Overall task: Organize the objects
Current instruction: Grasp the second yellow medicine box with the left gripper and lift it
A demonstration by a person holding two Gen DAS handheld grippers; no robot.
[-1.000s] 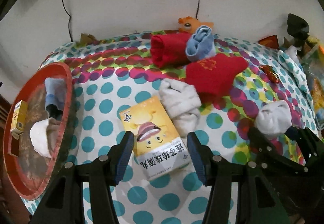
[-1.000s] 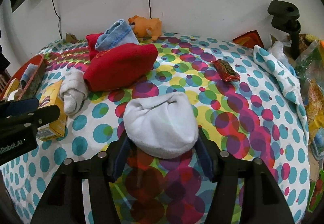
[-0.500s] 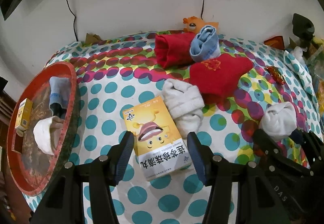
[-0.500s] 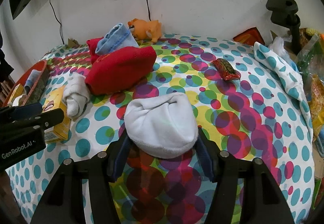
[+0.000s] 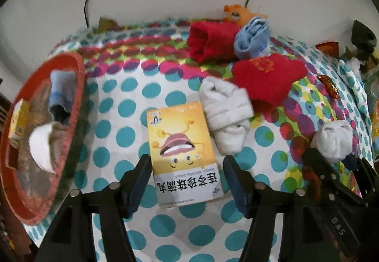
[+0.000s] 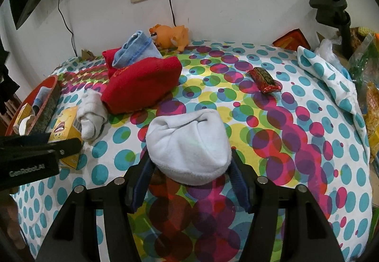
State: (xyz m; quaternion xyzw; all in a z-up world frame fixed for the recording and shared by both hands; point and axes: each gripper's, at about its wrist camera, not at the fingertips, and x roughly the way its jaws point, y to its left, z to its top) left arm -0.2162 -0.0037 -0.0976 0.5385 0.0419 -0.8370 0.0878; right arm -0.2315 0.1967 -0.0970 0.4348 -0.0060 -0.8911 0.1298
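On the polka-dot tablecloth (image 5: pixel 123 105), between the red tray (image 5: pixel 79 86) and the pile of socks, the yellow medicine box (image 5: pixel 182 150) lies flat with its printed face up, touching a rolled white sock (image 5: pixel 227 117) along its far right edge. Your left gripper (image 5: pixel 187 179) straddles the near end of the box with its 2 fingers spread wide; each pad stands just beside a long edge and neither appears to press on it. Treat the box as light, stiff cardboard with a smooth surface: take it across the 2 long edges near the middle, and close gently, since the walls will likely crush under excess force. Your right gripper (image 6: pixel 189 167) points forward and low over the table, its fingers narrowed against both flanks of a balled white sock (image 6: pixel 188 143); the sock appears held. This bundle is soft and compressible, so it will deform in the grip and should be squeezed through its thickest part. The tray already holds 1 small box (image 5: pixel 19 124) and 2 socks, so it is probably the collection point.
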